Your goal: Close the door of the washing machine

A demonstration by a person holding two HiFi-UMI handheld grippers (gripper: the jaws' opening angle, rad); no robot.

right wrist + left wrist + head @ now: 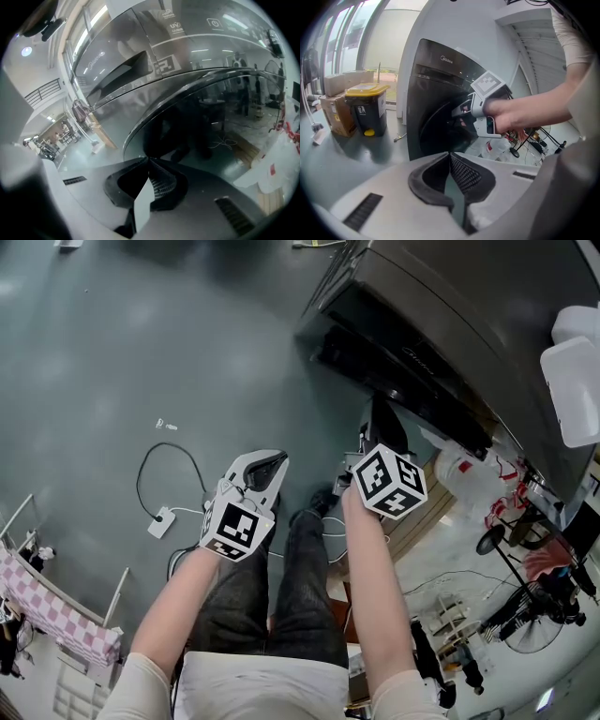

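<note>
Left hand-held gripper [265, 468] hovers over the grey floor [112, 352], jaws together, empty. Right hand-held gripper [150, 161], jaws together on nothing, sits just before the round glass door [201, 117] of the dark Midea washing machine [450, 324] at upper right; can't tell if latched.

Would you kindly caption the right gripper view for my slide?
Shut, empty right gripper facing the dark round washing machine door.

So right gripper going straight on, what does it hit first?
Probably the washing machine door: its dark round glass sits straight ahead of the right gripper, jaws shut; gap unclear.
</note>
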